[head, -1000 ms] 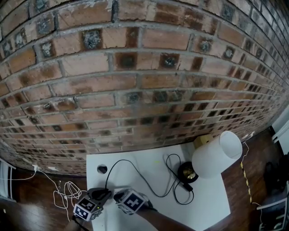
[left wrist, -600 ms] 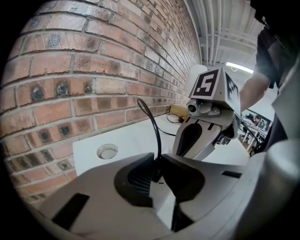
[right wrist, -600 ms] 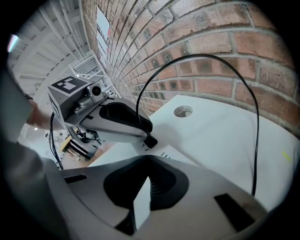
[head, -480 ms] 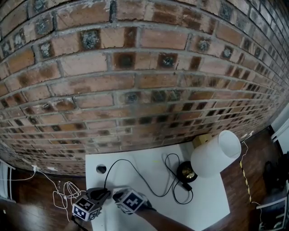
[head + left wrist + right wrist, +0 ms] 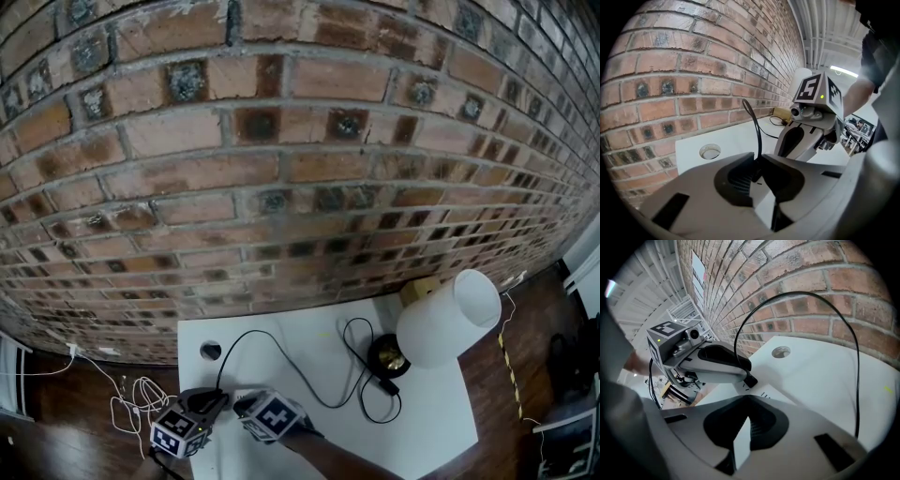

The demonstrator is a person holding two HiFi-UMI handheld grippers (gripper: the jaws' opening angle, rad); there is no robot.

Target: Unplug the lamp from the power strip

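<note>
The left gripper [image 5: 758, 165] pinches the plug [image 5: 750, 379] at its jaws' tips, seemingly to pull it. The right gripper [image 5: 743, 427] clamps the power strip [image 5: 739, 444] between its jaws, probably steadying it.

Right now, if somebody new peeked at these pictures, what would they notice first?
Probably the huge brick wall that fills most of the head view. Next comes the big white lamp shade at the right of the white table. Then the black cord, looping across to the table's near left corner, where the left hand-held gripper is shut on the black plug.
</note>
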